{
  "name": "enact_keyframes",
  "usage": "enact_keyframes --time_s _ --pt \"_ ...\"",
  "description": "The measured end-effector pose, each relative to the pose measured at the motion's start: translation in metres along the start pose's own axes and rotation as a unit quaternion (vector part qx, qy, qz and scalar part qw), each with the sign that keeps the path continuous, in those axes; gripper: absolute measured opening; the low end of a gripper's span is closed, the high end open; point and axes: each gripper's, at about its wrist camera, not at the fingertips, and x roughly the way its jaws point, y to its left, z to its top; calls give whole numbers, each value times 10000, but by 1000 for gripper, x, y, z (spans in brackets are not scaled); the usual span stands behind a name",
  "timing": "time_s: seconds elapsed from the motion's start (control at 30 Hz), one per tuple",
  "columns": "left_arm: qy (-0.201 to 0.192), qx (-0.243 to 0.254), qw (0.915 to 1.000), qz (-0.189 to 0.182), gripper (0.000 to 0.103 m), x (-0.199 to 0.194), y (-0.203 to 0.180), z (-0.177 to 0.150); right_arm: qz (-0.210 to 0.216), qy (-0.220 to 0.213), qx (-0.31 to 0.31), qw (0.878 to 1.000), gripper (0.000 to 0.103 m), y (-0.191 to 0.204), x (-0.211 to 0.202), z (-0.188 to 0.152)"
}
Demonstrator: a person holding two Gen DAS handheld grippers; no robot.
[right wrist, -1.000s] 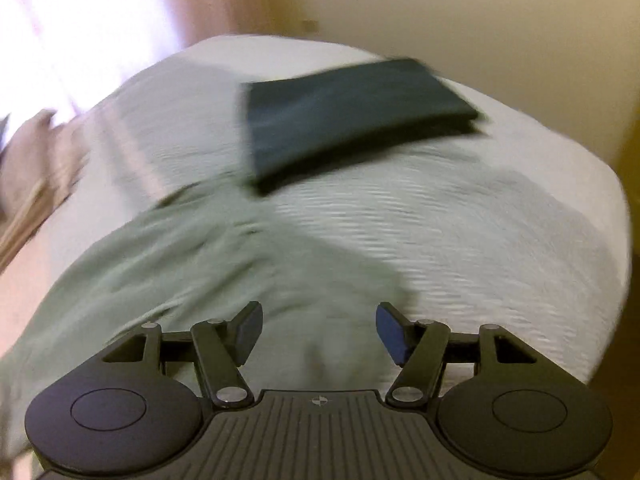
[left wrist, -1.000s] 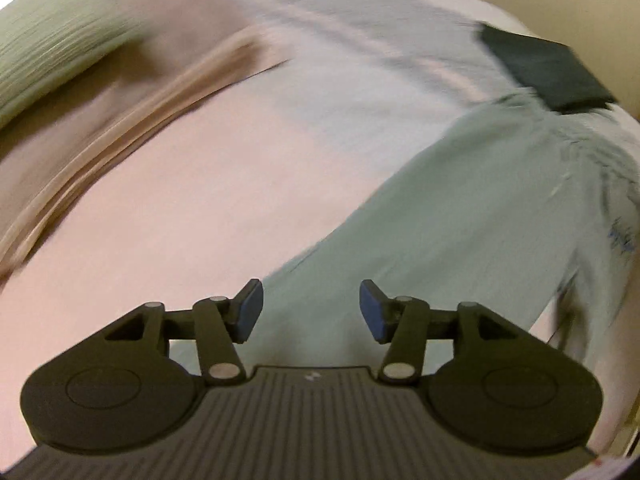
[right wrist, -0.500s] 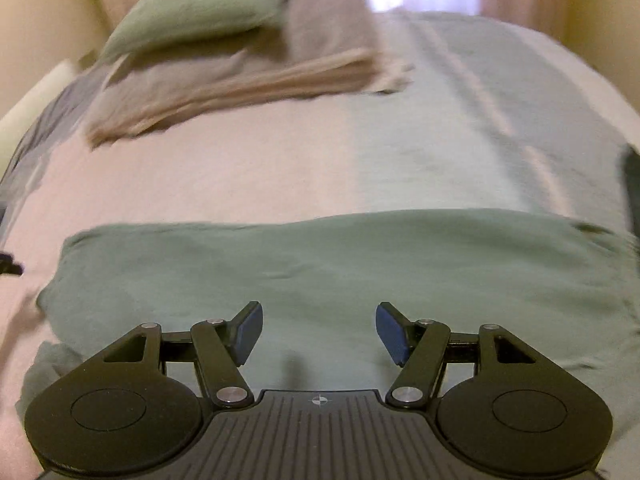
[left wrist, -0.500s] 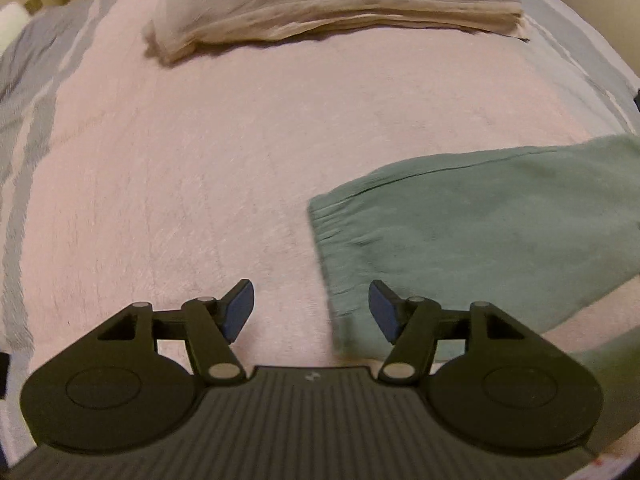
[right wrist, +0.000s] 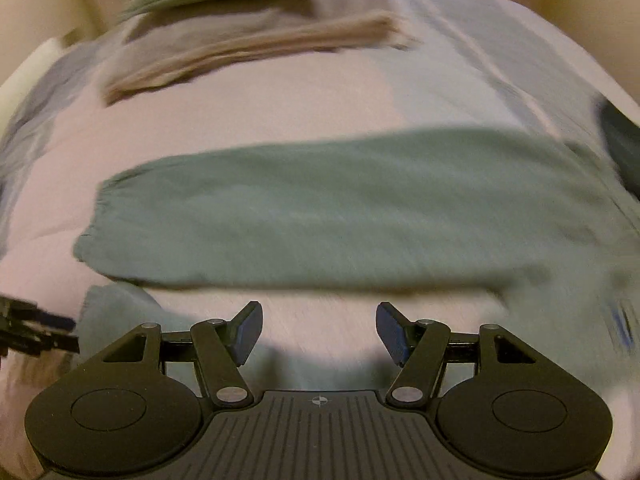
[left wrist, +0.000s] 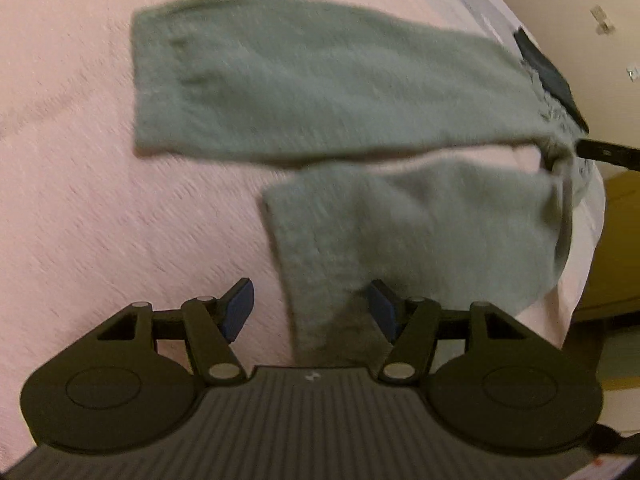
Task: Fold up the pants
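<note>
- pants (left wrist: 328, 96) are spread flat on the bed (left wrist: 72, 200), legs running crosswise in front of both claws
- left claw (left wrist: 310, 306) is released, with the near leg's cuff right between its fingers, so it's closer
- right claw (right wrist: 319, 330) is released too, over bare bed between the legs

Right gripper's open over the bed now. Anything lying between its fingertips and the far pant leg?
No. In the right wrist view, only a bare strip of pink bedspread separates the right gripper from the far leg of the green pants.
</note>
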Motion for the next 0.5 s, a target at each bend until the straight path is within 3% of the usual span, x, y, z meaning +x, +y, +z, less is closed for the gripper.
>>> enact_keyframes --time_s 0.07,0.17,0.27,0.4,0.47,0.5 --pt "-41 -168 9998 62 56 4 -3 -8 -306 124 365 9988 60 -12 -12 -20" --pt "-32 -268 9996 83 25 3 -9 -9 -547 252 881 9943 60 -35 -24 -42" --pt "-146 -422 9985 329 8 -13 -13 -13 -657 240 1194 9904 60 -57 -33 -54" --pt "-188 -1091 9932 371 8 -62 -9 -38 -546 146 1493 9872 60 -85 -41 -60" --pt "-204 -1175 9916 506 8 -84 -13 -53 -417 105 1485 9880 60 -95 -39 -62" --pt "-213 -1116 9913 665 2 -92 -18 -58 -331 132 1456 9887 60 -99 -36 -62"
